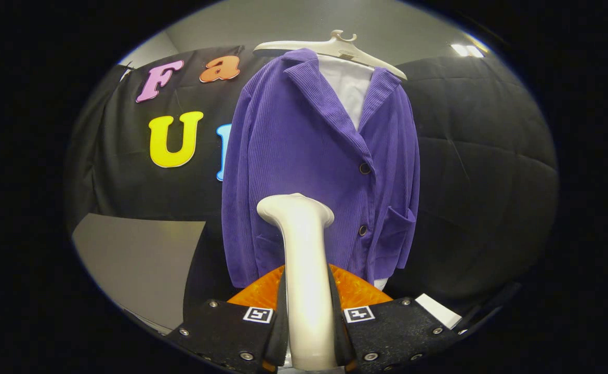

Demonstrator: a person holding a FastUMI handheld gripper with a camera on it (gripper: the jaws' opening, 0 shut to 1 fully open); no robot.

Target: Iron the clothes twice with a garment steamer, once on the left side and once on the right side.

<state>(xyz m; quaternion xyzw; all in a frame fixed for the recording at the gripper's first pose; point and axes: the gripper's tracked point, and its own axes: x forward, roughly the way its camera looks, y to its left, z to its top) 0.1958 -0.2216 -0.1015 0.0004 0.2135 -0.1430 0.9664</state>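
Gripper [308, 332] fingers clenched on steamer [304, 270] handle, one on each side. Steamer upright, head just ahead of fingers, facing lower front of purple jacket [304, 156]. Jacket on white hanger [335, 47], buttoned, white shirt [351, 88] showing inside collar.

The gripper [308, 332] is clamped on the upright handle of a white garment steamer [303, 259], one finger on each side. Just beyond its head, a purple corduroy jacket [304, 150] over a white shirt [349, 88] hangs from a pale hanger [335, 48].
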